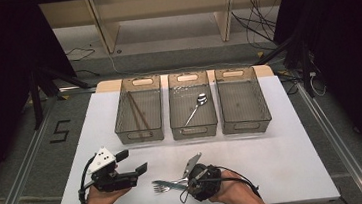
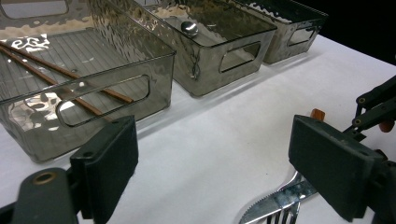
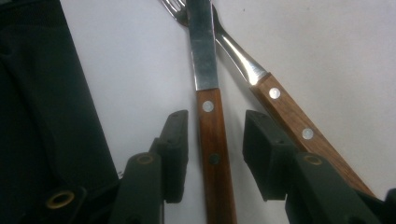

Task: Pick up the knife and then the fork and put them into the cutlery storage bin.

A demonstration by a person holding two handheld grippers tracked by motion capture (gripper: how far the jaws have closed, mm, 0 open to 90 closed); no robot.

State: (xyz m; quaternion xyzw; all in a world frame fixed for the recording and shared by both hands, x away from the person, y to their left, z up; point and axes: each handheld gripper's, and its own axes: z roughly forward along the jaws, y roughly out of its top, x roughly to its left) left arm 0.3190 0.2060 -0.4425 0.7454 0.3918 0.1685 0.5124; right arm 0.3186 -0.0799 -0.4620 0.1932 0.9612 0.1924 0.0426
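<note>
Below the three bins: cutlery on a white table.
The knife is straddled, ungripped, by the narrowed right tool; the fork lies beside it. The left tool is held wide. Dark floor surrounds the table.

Chopsticks in left bin, spoon in middle bin, knife left of fork

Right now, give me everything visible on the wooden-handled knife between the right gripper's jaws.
The wooden-handled table knife lies flat on the white table. Its brown wood handle has round metal rivets; the steel blade is serrated near the tip, as the left gripper view shows. It crosses over a matching wooden-handled fork, touching it near the fork's neck. The right gripper straddles the handle, pads not yet pressing it.
</note>
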